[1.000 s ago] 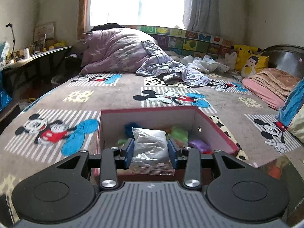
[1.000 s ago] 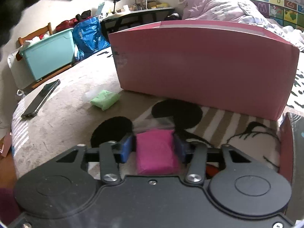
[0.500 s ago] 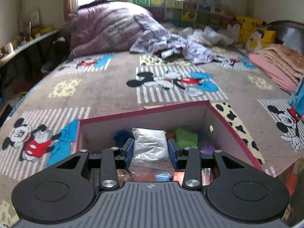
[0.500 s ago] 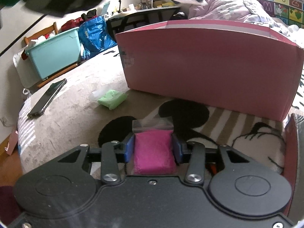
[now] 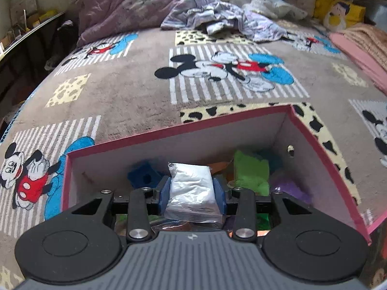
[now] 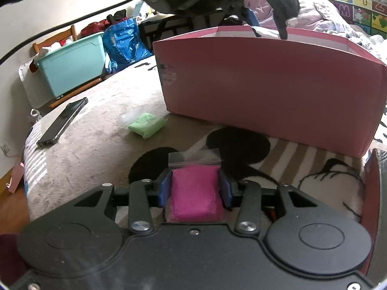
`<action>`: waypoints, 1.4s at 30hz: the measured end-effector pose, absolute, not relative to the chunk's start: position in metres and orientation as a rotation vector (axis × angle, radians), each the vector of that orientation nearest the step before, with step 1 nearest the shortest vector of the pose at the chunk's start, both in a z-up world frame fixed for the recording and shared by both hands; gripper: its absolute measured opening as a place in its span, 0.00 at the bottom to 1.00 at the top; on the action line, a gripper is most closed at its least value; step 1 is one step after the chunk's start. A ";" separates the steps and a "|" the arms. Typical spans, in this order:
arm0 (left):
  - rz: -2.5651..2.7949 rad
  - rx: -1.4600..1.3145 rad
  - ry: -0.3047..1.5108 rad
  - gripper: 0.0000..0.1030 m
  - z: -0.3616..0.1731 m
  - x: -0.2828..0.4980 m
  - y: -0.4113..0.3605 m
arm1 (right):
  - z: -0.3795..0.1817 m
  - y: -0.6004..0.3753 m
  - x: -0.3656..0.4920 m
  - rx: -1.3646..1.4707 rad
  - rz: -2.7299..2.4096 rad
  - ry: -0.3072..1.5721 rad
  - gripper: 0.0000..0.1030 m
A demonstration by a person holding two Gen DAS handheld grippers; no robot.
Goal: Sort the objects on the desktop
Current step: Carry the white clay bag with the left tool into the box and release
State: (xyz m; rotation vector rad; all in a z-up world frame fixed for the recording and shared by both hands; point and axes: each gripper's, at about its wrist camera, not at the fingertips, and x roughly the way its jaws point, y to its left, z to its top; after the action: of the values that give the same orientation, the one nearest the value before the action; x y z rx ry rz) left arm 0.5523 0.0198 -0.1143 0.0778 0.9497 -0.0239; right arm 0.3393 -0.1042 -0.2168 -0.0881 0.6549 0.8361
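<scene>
Holding white bag (image 5: 192,188) clamped in left gripper (image 5: 192,191) above pink box (image 5: 176,131). Right gripper (image 6: 195,189) clenched on magenta bag (image 6: 196,193) before box wall; green bag (image 6: 147,128) near its left corner.

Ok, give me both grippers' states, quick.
Left gripper: shut on white powder bag.
Right gripper: shut on pink powder bag.

Pink box (image 6: 273,84) stands as a wall ahead of the right gripper (image 6: 195,188); bare blanket (image 6: 92,149) lies open to its left, apart from a green packet (image 6: 147,127) and a phone (image 6: 63,120). Box interior crowded; left gripper (image 5: 192,188) sits above it.
</scene>
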 end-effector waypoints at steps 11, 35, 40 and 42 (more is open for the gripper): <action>0.021 0.071 1.051 0.46 -0.135 0.571 0.023 | -0.218 -0.104 0.340 -0.080 0.843 0.656 0.41; -0.049 -0.045 0.887 0.56 -0.074 0.516 0.038 | -0.213 -0.107 0.338 -0.063 0.851 0.641 0.40; -0.083 -0.037 0.834 0.56 -0.059 0.489 0.043 | -0.211 -0.109 0.334 -0.064 0.845 0.624 0.40; -0.099 -0.035 0.797 0.56 -0.051 0.474 0.046 | -0.211 -0.108 0.330 -0.070 0.845 0.621 0.40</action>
State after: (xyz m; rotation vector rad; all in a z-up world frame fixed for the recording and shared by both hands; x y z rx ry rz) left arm 0.4744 0.0457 -0.0510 -0.0350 0.7973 -0.0986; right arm 0.3303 -0.1084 -0.2111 -0.0696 0.6211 0.8448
